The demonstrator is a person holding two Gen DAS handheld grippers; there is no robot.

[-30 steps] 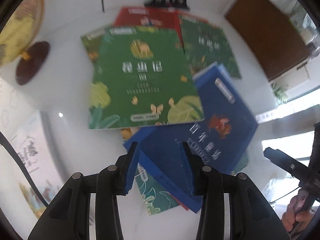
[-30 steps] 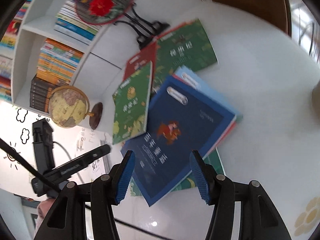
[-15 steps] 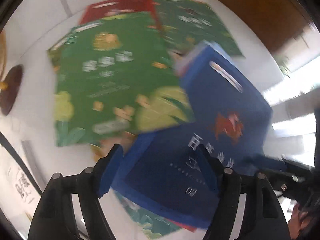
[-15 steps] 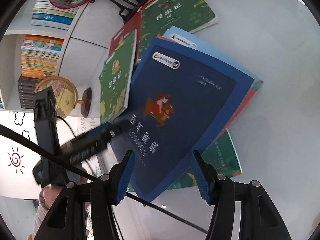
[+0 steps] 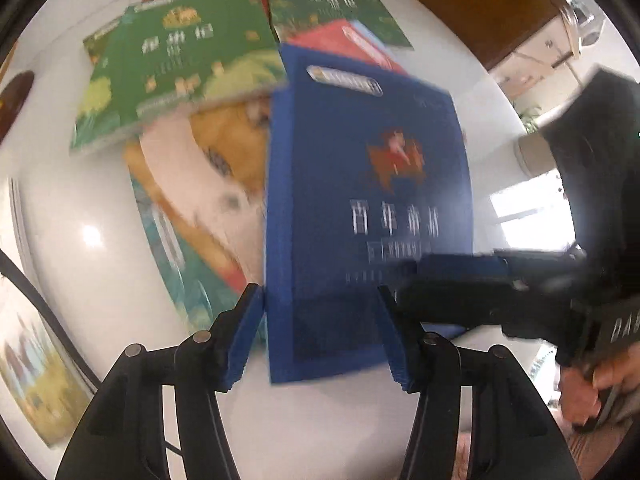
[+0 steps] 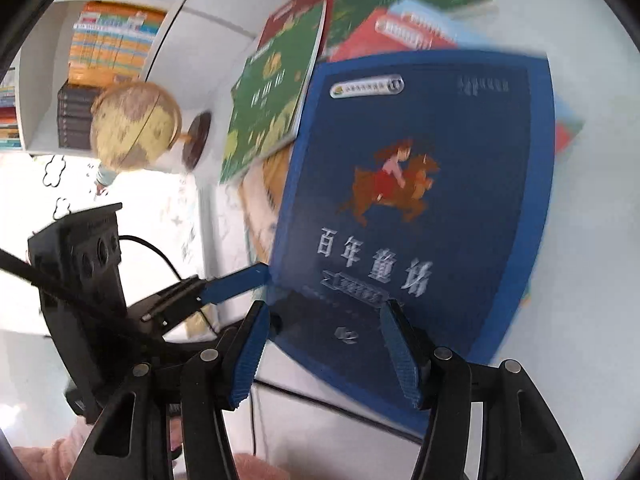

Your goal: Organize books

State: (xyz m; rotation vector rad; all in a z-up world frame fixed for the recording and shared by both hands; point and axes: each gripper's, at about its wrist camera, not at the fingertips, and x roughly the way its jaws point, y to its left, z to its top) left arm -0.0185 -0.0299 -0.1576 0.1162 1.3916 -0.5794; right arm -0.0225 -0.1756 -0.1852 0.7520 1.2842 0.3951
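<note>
The large dark blue softcover book with a girl riding a brown animal on its cover (image 6: 416, 200) lies on top of a loose spread of books on the glossy white worktop (image 5: 100, 272), filling the centre of both frames, its near edge at the bottom centre. It is probably light but floppy, a thin glossy paperback that would sag if you lift it by one corner and could slide on the covers beneath, so take it along the near edge or at the spine side, where the paper is stiffest. Your left gripper (image 5: 320, 332) points steeply down over the book's near left corner; its jaws are closing at a middling width, the left blue pad sitting right at the book's left edge, though blur hides whether it touches. Your right gripper (image 6: 324, 344) slants down at the near edge, jaws half open with the cover showing between them, gripping nothing. In the upper left of the left wrist view, a green paperback with yellow-green foliage (image 5: 180, 60) overlaps an orange and white picture book (image 5: 208, 184) just beside the blue one.
</note>
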